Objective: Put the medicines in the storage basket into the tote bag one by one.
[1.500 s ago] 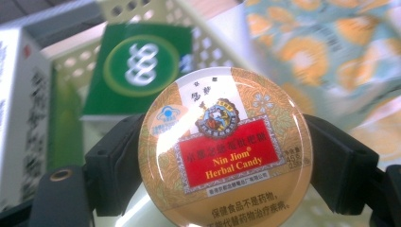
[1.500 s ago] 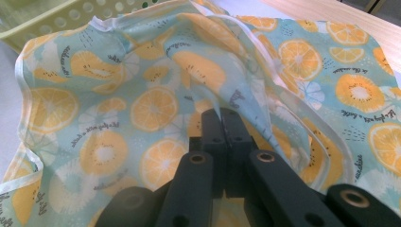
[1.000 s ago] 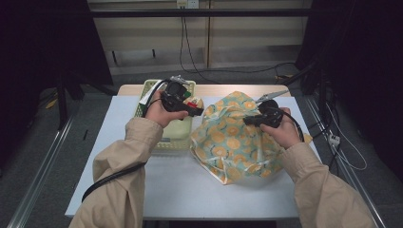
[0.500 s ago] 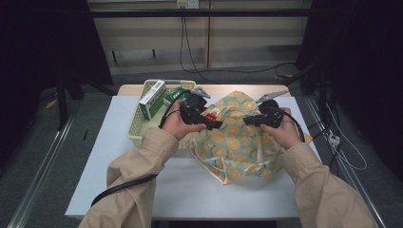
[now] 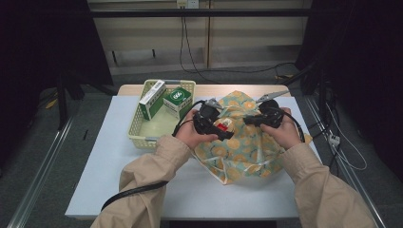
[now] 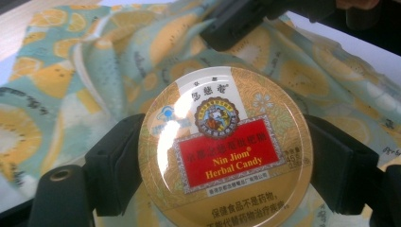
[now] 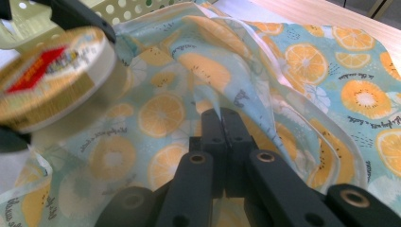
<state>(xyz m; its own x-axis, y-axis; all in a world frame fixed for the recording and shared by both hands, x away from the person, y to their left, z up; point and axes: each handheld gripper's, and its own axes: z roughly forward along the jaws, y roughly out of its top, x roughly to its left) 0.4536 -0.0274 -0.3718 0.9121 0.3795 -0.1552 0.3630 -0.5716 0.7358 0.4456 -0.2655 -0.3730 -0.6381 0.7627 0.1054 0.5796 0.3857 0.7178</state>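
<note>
A round gold tin [image 6: 226, 146] with a red "Nin Jiom Herbal Candy" label sits flat between my left gripper's [image 6: 226, 163] two jaws, which are shut on its sides. In the high view the left gripper [image 5: 223, 127] holds the tin [image 5: 225, 124] over the mouth of a fabric bag [image 5: 247, 152] printed with oranges. My right gripper [image 7: 221, 118] is shut on a fold of the bag [image 7: 302, 75] near its opening and holds it up. From the right gripper view the tin [image 7: 52, 75] hangs at the upper left, just above the cloth.
A pale yellow basket [image 5: 135, 128] stands left of the bag with two green-and-white boxes [image 5: 178, 99] in it. The bag lies on a white table [image 5: 119, 190]. Cables trail from both grippers.
My left gripper has moved right from the basket to above the bag's opening, carrying the tin. The right gripper has stayed on the bag.
</note>
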